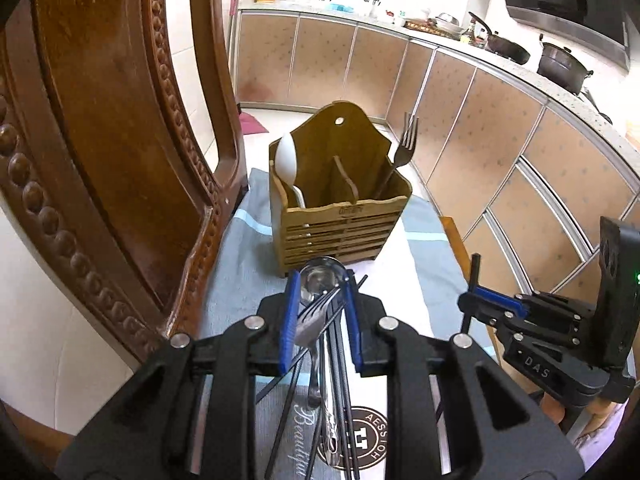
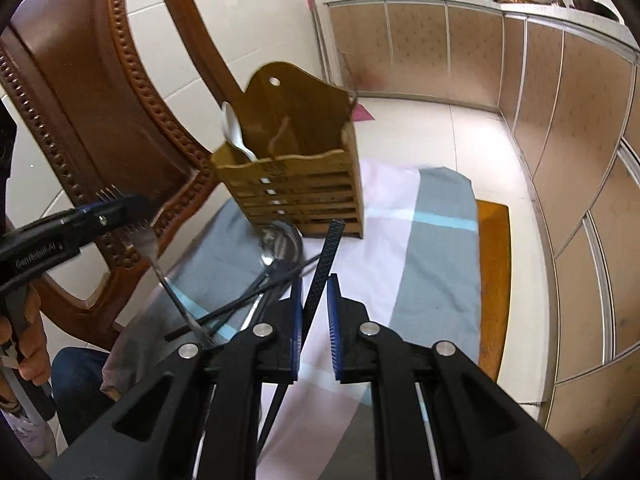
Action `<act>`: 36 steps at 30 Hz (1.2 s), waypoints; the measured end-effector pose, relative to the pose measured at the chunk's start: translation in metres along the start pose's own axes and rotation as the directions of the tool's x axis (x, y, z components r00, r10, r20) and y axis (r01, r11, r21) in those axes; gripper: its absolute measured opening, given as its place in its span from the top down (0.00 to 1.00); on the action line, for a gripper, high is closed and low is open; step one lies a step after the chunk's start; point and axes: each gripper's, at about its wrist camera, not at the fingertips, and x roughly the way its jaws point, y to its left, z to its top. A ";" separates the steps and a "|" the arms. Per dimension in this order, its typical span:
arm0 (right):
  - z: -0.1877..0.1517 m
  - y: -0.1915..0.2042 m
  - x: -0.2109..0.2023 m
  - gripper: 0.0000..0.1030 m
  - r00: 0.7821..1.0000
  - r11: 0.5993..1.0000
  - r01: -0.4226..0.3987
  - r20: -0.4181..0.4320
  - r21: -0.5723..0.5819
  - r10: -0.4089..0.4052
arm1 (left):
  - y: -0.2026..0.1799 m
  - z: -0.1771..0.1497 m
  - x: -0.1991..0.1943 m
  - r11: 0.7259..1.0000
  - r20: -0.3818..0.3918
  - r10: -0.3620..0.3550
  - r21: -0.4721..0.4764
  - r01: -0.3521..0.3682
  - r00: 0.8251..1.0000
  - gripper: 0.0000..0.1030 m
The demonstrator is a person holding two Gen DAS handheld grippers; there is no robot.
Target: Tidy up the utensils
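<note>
- Utensils (image 1: 332,392) are lying loose in a pile on the cloth (image 2: 440,240), below and behind the left gripper's tips; they include a metal spoon (image 2: 282,240) and several black sticks.
- We are holding the left gripper (image 1: 322,280) nearly closed, its pads pinching a fork (image 1: 310,328) close to the tines, with the handle trailing down toward the pile.
- Ahead of both grippers we are facing the wooden holder (image 1: 340,224), which has a white spoon (image 1: 286,158) in its left slot, a second fork (image 1: 404,148) in its right slot, and a middle slot that looks empty.
- We are keeping the right gripper (image 2: 314,280) almost shut on one black chopstick (image 2: 330,240), which pokes out past the tips toward the holder.
- We judge both picks are made and the carry is in hand. Next we are tipping each piece handle-down over its own slot: fork right, chopstick probably middle.
</note>
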 end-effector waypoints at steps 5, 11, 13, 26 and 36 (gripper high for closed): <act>-0.001 0.000 0.007 0.88 1.000 1.000 0.012 -0.009 0.023 -0.012 | -0.005 -0.005 -0.005 1.000 0.006 -0.018 -0.003 0.018 1.000 0.79; -0.004 -0.008 0.013 0.88 0.999 0.998 0.037 -0.024 0.052 -0.036 | -0.022 -0.005 -0.002 1.000 -0.009 -0.016 0.013 0.016 1.000 0.79; -0.006 -0.016 0.016 0.88 0.998 0.996 0.048 -0.035 0.079 -0.045 | -0.021 0.000 0.006 1.000 -0.012 -0.011 0.002 0.011 1.000 0.79; -0.016 -0.043 0.016 0.87 0.999 0.987 0.028 -0.039 0.158 -0.022 | -0.011 0.004 -0.005 1.000 -0.021 0.007 -0.021 -0.008 1.000 0.90; 0.004 -0.020 -0.025 0.92 0.994 0.995 0.032 0.102 0.093 -0.042 | -0.006 0.018 -0.045 1.000 0.073 -0.009 -0.013 0.010 0.997 0.98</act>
